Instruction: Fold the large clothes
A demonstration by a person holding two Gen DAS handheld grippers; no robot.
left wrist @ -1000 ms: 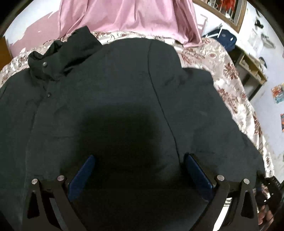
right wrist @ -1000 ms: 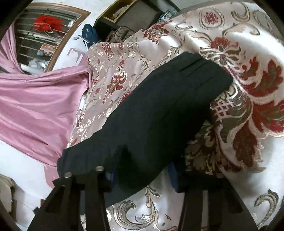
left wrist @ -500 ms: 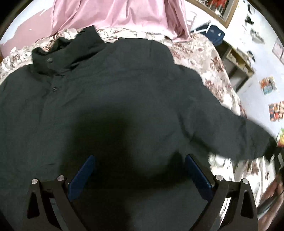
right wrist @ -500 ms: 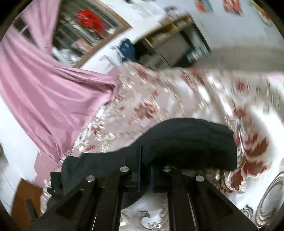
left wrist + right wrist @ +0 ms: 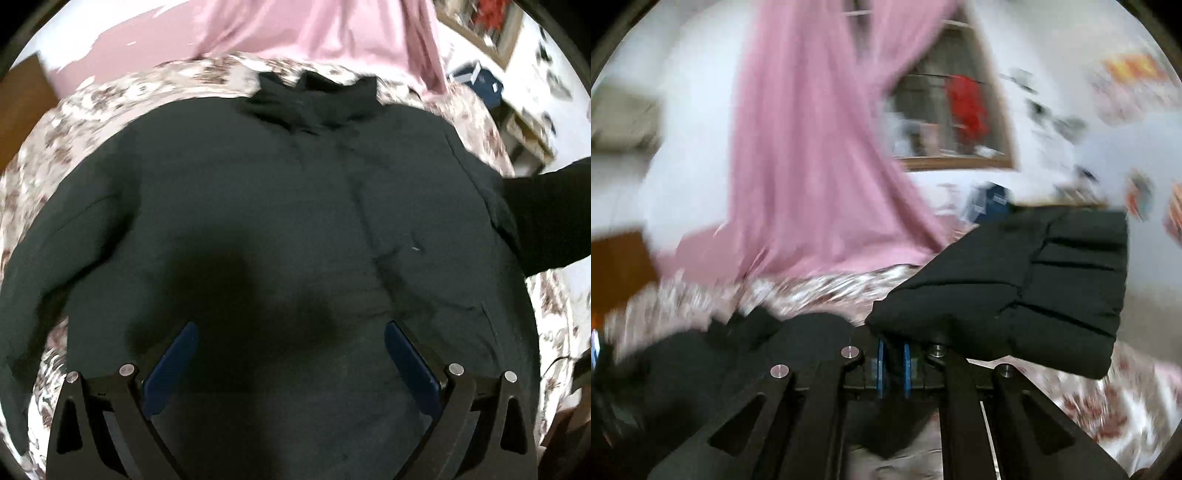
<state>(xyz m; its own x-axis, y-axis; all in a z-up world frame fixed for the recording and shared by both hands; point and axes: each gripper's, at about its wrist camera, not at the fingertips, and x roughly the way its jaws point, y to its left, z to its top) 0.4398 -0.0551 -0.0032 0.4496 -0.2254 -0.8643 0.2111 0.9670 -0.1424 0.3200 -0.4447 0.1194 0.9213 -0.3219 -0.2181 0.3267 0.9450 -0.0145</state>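
A large black jacket (image 5: 280, 206) lies spread on the floral bedspread (image 5: 110, 96), collar at the far end. My left gripper (image 5: 288, 343) hovers open above the jacket's lower middle, nothing between its blue pads. One black sleeve (image 5: 554, 218) is lifted off the bed at the right edge of the left wrist view. In the right wrist view my right gripper (image 5: 892, 349) is shut on that sleeve (image 5: 1034, 288), whose ribbed cuff hangs to the right of the fingers, above the bed.
A pink curtain (image 5: 812, 147) hangs behind the bed, beside a wood-framed window (image 5: 953, 122). A blue bag (image 5: 484, 83) and shelves (image 5: 524, 125) stand at the far right. A brown wooden panel (image 5: 22, 99) is at the far left.
My right gripper closed on the sleeve cuff, lifted it off the bed and rolled upright. The left gripper moved over the jacket toward its middle, so the collar now sits centred.
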